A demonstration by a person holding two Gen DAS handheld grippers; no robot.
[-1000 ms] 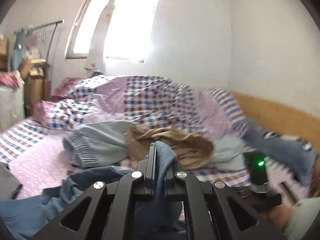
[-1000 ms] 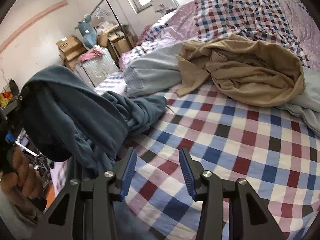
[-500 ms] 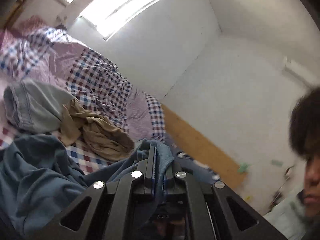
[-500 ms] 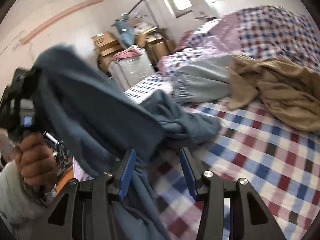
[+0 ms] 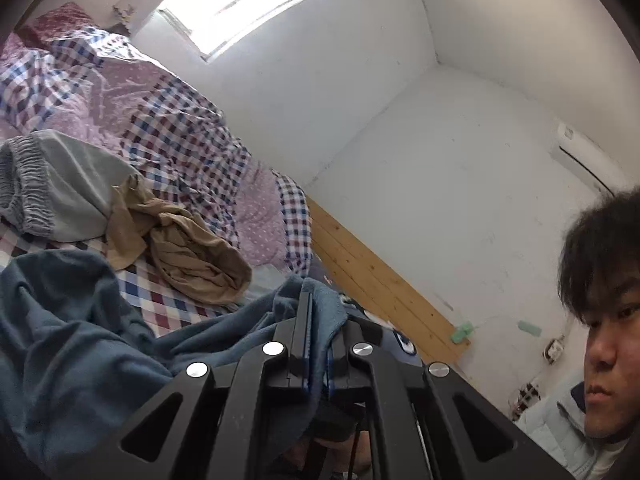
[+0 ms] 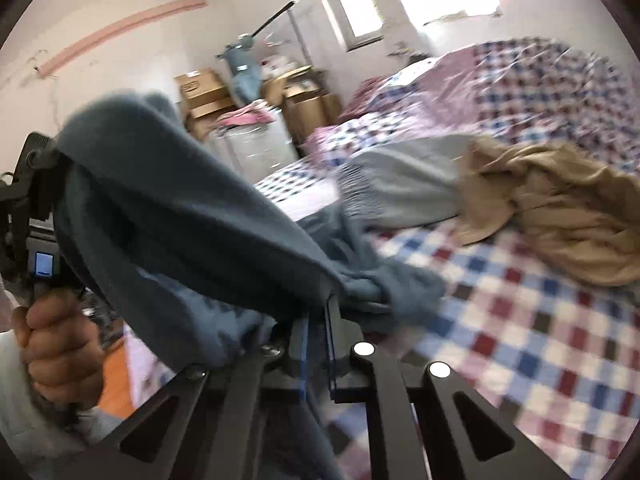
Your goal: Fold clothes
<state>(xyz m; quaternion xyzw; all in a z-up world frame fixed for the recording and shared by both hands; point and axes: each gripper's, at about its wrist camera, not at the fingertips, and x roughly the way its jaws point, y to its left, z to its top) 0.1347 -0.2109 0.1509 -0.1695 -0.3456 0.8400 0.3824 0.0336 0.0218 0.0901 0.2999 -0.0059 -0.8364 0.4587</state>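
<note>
A dark blue garment (image 5: pixel 72 320) hangs stretched between my two grippers above the checked bed sheet (image 6: pixel 520 340). My left gripper (image 5: pixel 312 300) is shut on one bunched edge of it. In the right wrist view the blue garment (image 6: pixel 180 208) runs from the left gripper (image 6: pixel 52 156), gripped by a hand (image 6: pixel 56 344), down to my right gripper (image 6: pixel 318 316). The right jaws are closing, and a fold of the blue cloth is pinched between their pads. Part of the garment still trails on the sheet.
A beige garment (image 6: pixel 560 208) and a light grey garment with an elastic hem (image 6: pixel 400 188) lie in a heap further up the bed, before a rumpled checked quilt (image 5: pixel 168 120). A wooden headboard (image 5: pixel 380 292) lines the wall. Boxes (image 6: pixel 204 92) stand beyond the bed. A person's head (image 5: pixel 600 280) is close at right.
The right gripper, open a moment ago, has closed on the blue garment. The left gripper has swung and rolled, lifting its end of the cloth off the bed.
</note>
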